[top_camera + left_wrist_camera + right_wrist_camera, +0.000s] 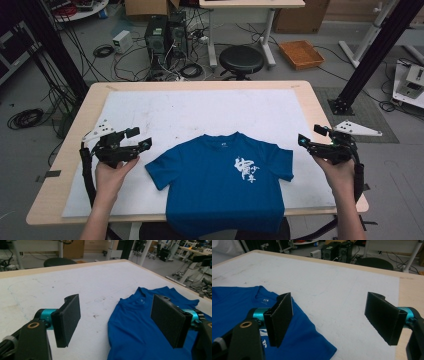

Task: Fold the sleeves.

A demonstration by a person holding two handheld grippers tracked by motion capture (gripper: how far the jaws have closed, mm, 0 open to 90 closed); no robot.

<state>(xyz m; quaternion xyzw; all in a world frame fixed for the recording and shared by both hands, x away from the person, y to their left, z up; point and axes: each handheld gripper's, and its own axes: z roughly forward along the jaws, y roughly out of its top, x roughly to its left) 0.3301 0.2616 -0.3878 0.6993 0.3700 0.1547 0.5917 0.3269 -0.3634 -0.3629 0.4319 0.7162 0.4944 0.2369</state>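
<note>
- Shirt (222,182): lies flat, untouched.
- Left gripper (138,138), right gripper (309,139): released, flanking the sleeves.
- Step: approach; next, probably each must close on a sleeve.

Two black grippers, left gripper (135,139) and right gripper (309,138), show teal collars, flat textured pads, grey three-cornered plates, trailing black cables.

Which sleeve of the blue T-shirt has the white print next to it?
The sleeve on the side of the right tool. The white print sits on the chest just beside it, while the sleeve near the left tool has only plain blue fabric around it.
</note>
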